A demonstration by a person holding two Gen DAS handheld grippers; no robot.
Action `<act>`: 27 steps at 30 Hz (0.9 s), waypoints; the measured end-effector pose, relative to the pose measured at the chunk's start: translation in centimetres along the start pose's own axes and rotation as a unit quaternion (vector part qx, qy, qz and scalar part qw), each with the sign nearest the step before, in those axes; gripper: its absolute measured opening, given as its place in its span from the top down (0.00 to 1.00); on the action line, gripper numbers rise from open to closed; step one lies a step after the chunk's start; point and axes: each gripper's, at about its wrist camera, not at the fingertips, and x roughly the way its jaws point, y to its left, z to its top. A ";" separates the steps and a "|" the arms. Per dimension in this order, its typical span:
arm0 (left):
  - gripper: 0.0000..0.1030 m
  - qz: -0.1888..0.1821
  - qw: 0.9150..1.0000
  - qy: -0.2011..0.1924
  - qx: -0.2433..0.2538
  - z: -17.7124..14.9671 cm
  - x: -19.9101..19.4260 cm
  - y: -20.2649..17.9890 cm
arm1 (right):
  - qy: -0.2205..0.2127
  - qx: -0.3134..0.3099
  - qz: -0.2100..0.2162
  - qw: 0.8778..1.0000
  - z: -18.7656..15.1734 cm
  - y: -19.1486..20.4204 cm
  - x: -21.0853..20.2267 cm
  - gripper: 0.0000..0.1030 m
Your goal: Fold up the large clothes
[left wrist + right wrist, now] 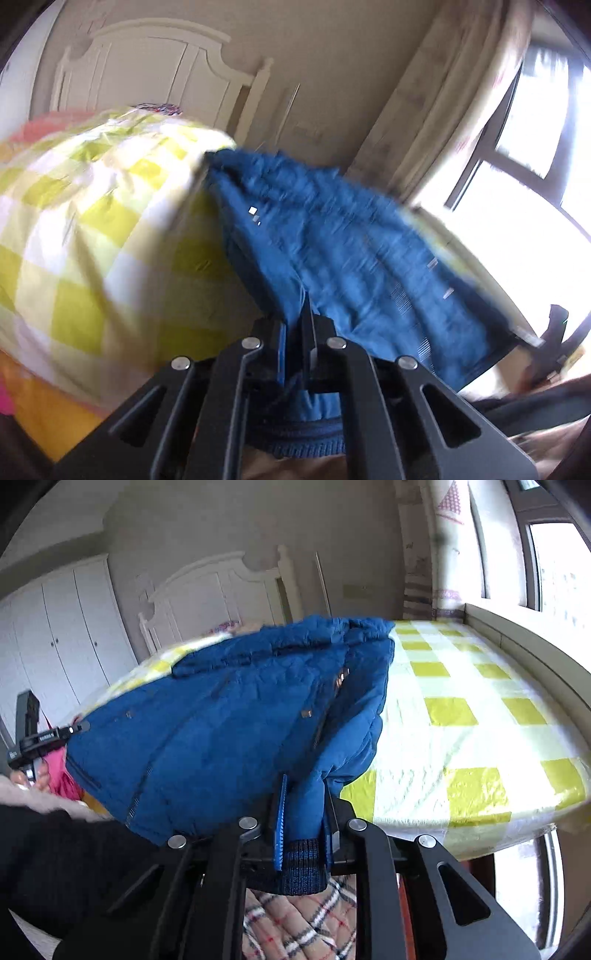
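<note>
Left tool (295, 332): pinched narrow on a fold of the blue jacket (351, 258), with its ribbed hem bunched between the tool's arms.
Right tool (303, 823): clamped on the jacket's (229, 731) dark ribbed cuff (301, 864), fabric pressed between its blue-edged fingers (279, 827).
Jacket: padded, blue, stretched between both tools and lifted above the bed; the left view is motion-blurred.
Bed (461, 709): covered with a yellow-green and white checked cover, directly under and beyond the jacket.
Headboard (221, 590): white, at the bed's far end.
Wardrobe (62, 627): white doors, to the left of the headboard.
Window (554, 565): bright, along the bed's right side.
</note>
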 end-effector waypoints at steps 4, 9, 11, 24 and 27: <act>0.95 -0.068 0.995 -0.072 -0.004 3.3 -5.4 -2.0 | -0.107 0.009 0.052 0.993 3.5 0.7 -6.5 0.82; 0.93 -0.143 0.979 -0.143 0.003 5.9 -12.6 -2.8 | -0.204 -0.033 0.078 0.975 6.0 2.4 -14.3 0.82; 0.91 -0.161 0.977 -0.140 -0.012 6.7 -13.2 -2.2 | -0.232 -0.052 0.082 0.968 6.9 3.2 -16.3 0.82; 0.34 -0.101 0.945 0.041 -0.309 14.0 13.5 12.4 | 0.030 0.158 0.054 0.986 17.6 -10.2 10.8 0.69; 0.33 -0.039 0.944 -0.001 -0.327 14.8 14.4 16.3 | 0.046 0.226 0.066 0.971 17.3 -14.0 14.1 0.37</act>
